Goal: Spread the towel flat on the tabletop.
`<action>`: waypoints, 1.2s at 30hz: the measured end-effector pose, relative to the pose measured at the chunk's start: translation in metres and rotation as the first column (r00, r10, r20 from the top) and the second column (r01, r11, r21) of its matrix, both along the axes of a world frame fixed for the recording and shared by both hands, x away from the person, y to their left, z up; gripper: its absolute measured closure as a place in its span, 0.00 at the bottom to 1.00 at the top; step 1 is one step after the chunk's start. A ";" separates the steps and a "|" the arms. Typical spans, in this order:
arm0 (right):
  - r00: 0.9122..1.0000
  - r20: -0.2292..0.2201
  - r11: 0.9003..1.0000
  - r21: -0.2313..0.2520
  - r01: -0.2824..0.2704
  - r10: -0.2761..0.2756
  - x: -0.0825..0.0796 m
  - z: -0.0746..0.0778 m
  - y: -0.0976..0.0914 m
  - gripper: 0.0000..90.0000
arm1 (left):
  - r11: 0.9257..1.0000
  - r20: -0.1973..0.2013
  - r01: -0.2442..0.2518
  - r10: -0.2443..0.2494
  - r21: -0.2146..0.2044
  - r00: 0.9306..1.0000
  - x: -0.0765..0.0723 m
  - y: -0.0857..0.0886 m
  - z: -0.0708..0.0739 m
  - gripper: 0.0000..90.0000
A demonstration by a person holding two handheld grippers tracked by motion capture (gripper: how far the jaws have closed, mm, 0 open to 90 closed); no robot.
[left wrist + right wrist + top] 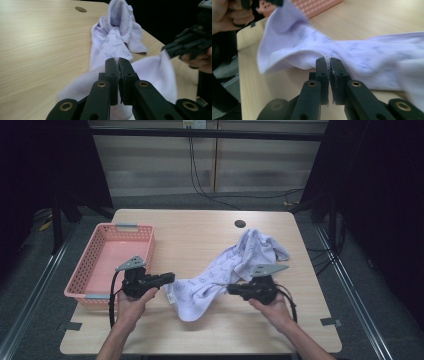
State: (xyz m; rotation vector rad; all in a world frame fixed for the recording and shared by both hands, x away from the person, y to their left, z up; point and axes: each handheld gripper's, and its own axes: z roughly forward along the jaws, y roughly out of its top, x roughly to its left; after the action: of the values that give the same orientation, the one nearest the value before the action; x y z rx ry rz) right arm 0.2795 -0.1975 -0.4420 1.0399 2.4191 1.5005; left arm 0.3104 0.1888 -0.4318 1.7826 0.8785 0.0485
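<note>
The lilac towel (225, 265) is draped across the wooden table (200, 235), its near hem pinched tight by the left gripper (170, 278) and by the right gripper (231, 289), beside the pink basket (97, 257).

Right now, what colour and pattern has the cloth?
Pale lilac cloth with small darker butterfly-like prints, clearest in the left gripper view.
</note>
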 end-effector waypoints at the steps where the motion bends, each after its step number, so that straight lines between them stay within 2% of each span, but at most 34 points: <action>1: 1.000 0.011 1.000 0.001 0.018 -0.018 0.000 0.004 -0.010 0.95 | 1.000 0.010 -0.004 0.004 -0.002 1.000 0.000 0.001 0.001 0.97; 4: 0.995 0.041 0.995 0.020 0.094 -0.094 0.002 0.018 -0.039 0.95 | 0.999 0.009 -0.015 0.016 -0.041 1.000 0.001 0.001 0.004 0.97; 6: 0.987 0.070 0.990 0.031 0.141 -0.143 0.003 0.028 -0.055 0.96 | 0.999 0.011 -0.029 0.029 -0.039 1.000 0.002 0.000 0.005 0.97; 7: 0.981 0.087 0.985 0.034 0.169 -0.171 0.003 0.033 -0.064 0.96 | 0.999 0.011 -0.024 0.025 -0.027 1.000 0.002 -0.001 0.005 0.97; 11: 0.960 0.110 0.964 0.084 0.251 -0.259 0.003 0.048 -0.094 0.96 | 0.999 0.013 -0.019 0.020 -0.044 1.000 0.005 -0.007 0.005 0.97; 13: 0.953 0.119 0.958 0.095 0.270 -0.280 0.004 0.054 -0.102 0.96 | 0.998 0.017 -0.018 0.019 -0.057 1.000 0.009 -0.011 0.009 0.97; 14: 0.948 0.131 0.955 0.098 0.280 -0.291 0.005 0.057 -0.105 0.96 | 0.998 0.022 -0.020 0.021 -0.060 1.000 0.011 -0.013 0.012 0.97; 17: 0.942 0.143 0.950 0.110 0.291 -0.305 0.010 0.066 -0.109 0.96 | 0.997 0.035 -0.022 0.025 -0.069 0.999 0.017 -0.018 0.020 0.97; 18: 0.939 0.149 0.949 0.111 0.295 -0.309 0.013 0.070 -0.111 0.96 | 0.997 0.035 -0.022 0.025 -0.069 0.999 0.017 -0.018 0.020 0.97; 20: 0.931 0.161 0.943 0.114 0.311 -0.327 0.022 0.077 -0.113 0.96 | 0.995 0.047 -0.029 0.034 -0.091 0.998 0.026 -0.021 0.029 0.97; 21: 0.930 0.162 0.942 0.117 0.313 -0.329 0.027 0.081 -0.115 0.96 | 0.994 0.056 -0.041 0.046 -0.101 0.997 0.029 -0.023 0.033 0.97; 25: 0.916 0.176 0.931 0.128 0.342 -0.360 0.046 0.099 -0.118 0.96 | 0.992 0.087 -0.054 0.064 -0.115 0.994 0.045 -0.028 0.051 0.97; 27: 0.911 0.191 0.929 0.129 0.347 -0.366 0.055 0.110 -0.118 0.96 | 0.989 0.091 -0.063 0.075 -0.130 0.993 0.053 -0.029 0.061 0.97; 28: 0.911 0.191 0.929 0.129 0.347 -0.366 0.055 0.110 -0.118 0.96 | 0.989 0.091 -0.063 0.075 -0.130 0.993 0.053 -0.029 0.061 0.97; 29: 0.907 0.200 0.927 0.136 0.350 -0.372 0.062 0.122 -0.119 0.96 | 0.988 0.103 -0.062 0.077 -0.138 0.992 0.060 -0.030 0.073 0.97; 30: 0.904 0.206 0.926 0.134 0.354 -0.375 0.065 0.127 -0.119 0.96 | 0.989 0.112 -0.062 0.077 -0.134 0.991 0.063 -0.030 0.078 0.97; 32: 0.901 0.211 0.923 0.143 0.356 -0.380 0.073 0.139 -0.120 0.96 | 0.986 0.119 -0.065 0.084 -0.152 0.989 0.068 -0.030 0.090 0.97; 36: 0.888 0.239 0.918 0.155 0.364 -0.392 0.085 0.163 -0.120 0.96 | 0.985 0.161 -0.083 0.108 -0.152 0.981 0.078 -0.031 0.115 0.97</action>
State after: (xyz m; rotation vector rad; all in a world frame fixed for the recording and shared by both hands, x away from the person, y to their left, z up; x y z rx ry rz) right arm 0.3648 -0.3174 -0.2787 1.1630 1.8431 1.5248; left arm 0.3885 0.1581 -0.3165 1.5757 0.8239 0.1904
